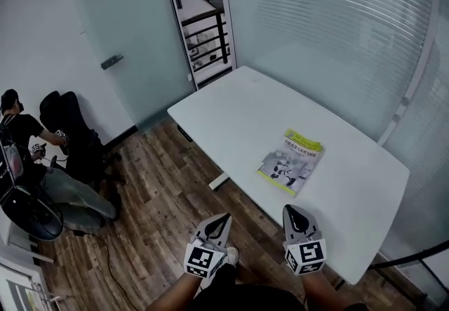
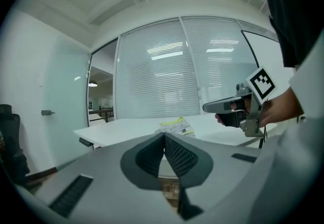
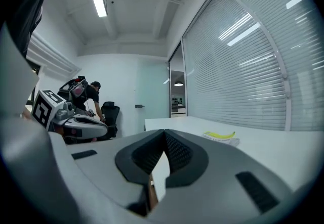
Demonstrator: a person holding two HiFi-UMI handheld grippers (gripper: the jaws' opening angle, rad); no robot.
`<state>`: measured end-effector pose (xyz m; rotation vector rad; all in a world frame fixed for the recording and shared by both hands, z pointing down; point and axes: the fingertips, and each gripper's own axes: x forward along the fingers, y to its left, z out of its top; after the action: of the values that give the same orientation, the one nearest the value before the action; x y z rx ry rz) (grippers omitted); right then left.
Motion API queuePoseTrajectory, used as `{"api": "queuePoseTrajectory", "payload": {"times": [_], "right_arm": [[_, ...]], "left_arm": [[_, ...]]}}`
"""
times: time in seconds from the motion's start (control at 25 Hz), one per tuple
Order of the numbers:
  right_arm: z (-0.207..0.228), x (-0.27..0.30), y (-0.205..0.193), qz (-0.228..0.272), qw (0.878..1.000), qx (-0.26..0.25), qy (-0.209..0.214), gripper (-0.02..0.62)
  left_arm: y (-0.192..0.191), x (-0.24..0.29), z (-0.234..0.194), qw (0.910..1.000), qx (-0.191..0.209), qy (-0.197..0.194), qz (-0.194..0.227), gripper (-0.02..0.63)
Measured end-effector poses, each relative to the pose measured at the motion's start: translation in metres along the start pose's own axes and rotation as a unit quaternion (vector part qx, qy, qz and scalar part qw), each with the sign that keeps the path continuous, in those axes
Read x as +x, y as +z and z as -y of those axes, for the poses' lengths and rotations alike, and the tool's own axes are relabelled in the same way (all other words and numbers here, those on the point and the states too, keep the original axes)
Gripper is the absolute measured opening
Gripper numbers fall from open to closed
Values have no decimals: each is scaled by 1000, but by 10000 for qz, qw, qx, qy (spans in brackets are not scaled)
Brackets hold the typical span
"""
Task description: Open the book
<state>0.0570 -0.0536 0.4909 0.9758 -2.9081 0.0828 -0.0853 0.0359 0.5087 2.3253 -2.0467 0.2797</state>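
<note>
short of the table [image 1: 231,113], left gripper [image 1: 222,220] and right gripper [image 1: 294,211], both closed and empty, could shove the book [image 1: 291,162] instead of opening it.

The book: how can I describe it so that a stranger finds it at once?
A long white table stands beside the glass wall with blinds. On it, toward the nearer end, the book lies flat and closed. It is the only thing on the tabletop, and its cover has a yellow-green band above a grey picture.
</note>
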Motion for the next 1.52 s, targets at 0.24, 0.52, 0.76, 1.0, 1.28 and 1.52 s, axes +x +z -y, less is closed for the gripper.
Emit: {"api": "queuePoseTrajectory", "payload": {"times": [0.24, 0.52, 0.76, 1.0, 1.28, 1.52], "right_arm": [[20, 39, 6, -38, 9988, 214, -443, 6], [38, 73, 10, -114, 9943, 193, -1040, 6], [54, 82, 9, -95, 9843, 304, -1738, 6], [61, 76, 0, -124, 9748, 332, -2204, 6], [79, 56, 0, -250, 9648, 339, -2596, 6], [89, 41, -13, -392, 9614, 430, -2690, 6]], "left_arm": [[2, 50, -26, 9986, 52, -523, -47, 14], [7, 101, -52, 9929, 16, -1187, -26, 14], [9, 133, -58, 9828, 168, -1840, 21, 14], [9, 155, -42, 9684, 159, -2483, 190, 14], [14, 175, -11, 9539, 396, -2969, 177, 14], [0, 190, 12, 9479, 691, -3109, -25, 14]]}}
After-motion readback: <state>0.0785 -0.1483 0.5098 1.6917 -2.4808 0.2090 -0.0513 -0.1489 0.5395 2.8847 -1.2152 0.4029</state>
